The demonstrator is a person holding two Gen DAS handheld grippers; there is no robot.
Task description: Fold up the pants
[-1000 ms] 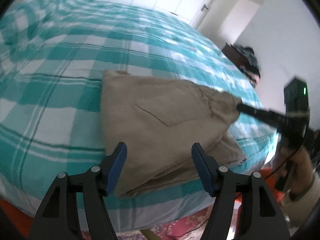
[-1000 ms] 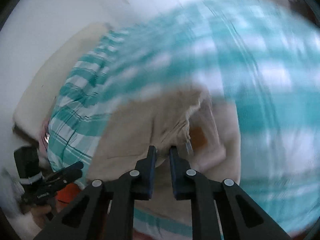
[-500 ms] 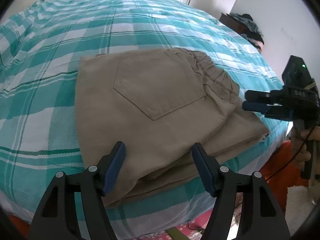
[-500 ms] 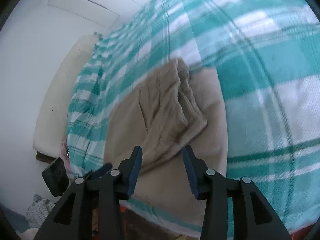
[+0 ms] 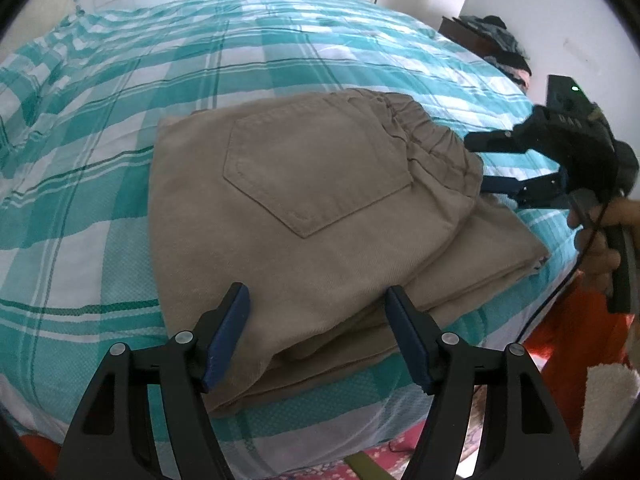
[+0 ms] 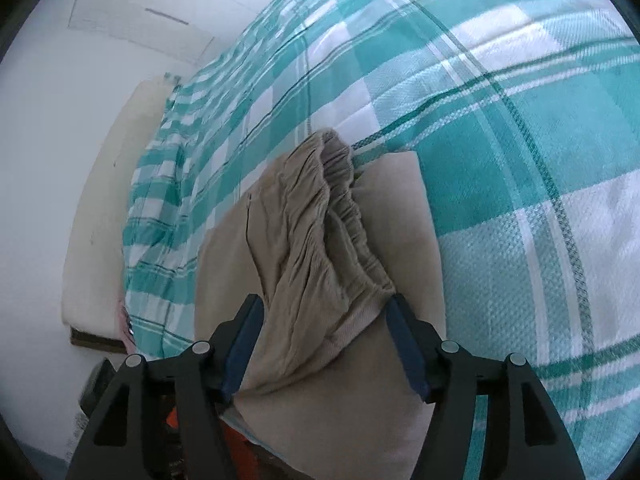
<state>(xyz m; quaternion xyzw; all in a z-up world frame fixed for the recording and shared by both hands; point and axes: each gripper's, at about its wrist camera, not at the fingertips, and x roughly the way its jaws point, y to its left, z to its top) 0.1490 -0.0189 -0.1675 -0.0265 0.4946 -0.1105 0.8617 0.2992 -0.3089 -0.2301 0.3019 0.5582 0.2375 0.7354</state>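
Folded khaki pants (image 5: 320,216) lie on the checked bedspread (image 5: 120,120). Left gripper (image 5: 320,336) hangs open over their near fold. Right gripper (image 6: 324,344), jaws just opened, straddles the elastic waistband (image 6: 344,216) unclamped.

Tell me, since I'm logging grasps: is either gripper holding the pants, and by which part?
Nothing is held. The right gripper, jaws just opened, straddles the waistband of the pants; the left gripper is open too.
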